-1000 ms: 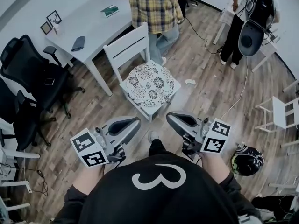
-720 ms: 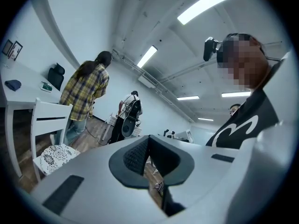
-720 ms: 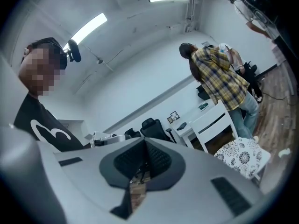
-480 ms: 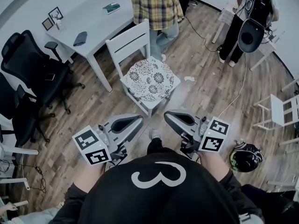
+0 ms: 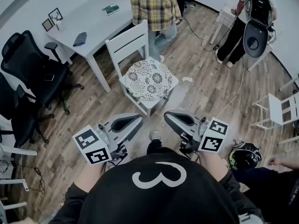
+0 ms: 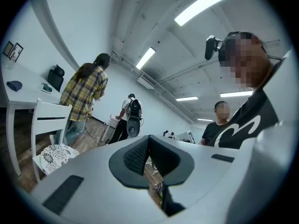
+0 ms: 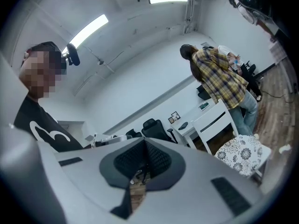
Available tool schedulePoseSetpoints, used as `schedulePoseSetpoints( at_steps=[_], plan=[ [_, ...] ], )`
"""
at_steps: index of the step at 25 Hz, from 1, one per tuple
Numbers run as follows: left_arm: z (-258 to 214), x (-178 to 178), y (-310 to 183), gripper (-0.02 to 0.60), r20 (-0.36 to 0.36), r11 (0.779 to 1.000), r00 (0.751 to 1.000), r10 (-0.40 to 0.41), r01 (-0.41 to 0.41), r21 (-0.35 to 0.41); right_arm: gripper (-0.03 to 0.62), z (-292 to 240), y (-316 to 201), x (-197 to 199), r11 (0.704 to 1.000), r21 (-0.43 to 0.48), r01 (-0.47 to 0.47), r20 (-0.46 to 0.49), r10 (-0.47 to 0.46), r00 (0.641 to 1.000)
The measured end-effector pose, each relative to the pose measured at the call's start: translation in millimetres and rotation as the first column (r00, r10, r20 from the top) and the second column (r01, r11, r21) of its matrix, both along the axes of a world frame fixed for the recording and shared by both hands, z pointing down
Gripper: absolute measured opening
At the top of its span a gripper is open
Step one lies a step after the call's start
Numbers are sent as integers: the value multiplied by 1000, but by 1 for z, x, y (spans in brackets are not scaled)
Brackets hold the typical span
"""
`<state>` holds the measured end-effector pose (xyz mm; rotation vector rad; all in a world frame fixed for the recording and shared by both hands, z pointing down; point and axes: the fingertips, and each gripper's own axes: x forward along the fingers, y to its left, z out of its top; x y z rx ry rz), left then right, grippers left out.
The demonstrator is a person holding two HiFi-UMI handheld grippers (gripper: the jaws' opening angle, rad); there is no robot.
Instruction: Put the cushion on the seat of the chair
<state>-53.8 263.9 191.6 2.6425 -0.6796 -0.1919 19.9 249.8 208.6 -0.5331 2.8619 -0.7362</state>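
Cushion (image 5: 149, 78) unmoved on the chair (image 5: 128, 44) seat since a second ago. Left claw (image 5: 137, 121) and right claw (image 5: 167, 116) pressed together, empty, well apart from it. Placement judged complete.

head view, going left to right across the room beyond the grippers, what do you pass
black office chair → white table → white chair with the cushion on its seat → paper scrap on the floor → small white chair
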Motion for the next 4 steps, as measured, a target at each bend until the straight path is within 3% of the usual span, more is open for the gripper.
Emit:
schedulePoseSetpoints(
  at_steps=[4],
  plan=[
    [2,4,5,14,-4,1000,1000,16,-16,-9,6,2,3,3,1000,-4,-4,5,4,1000]
  ],
)
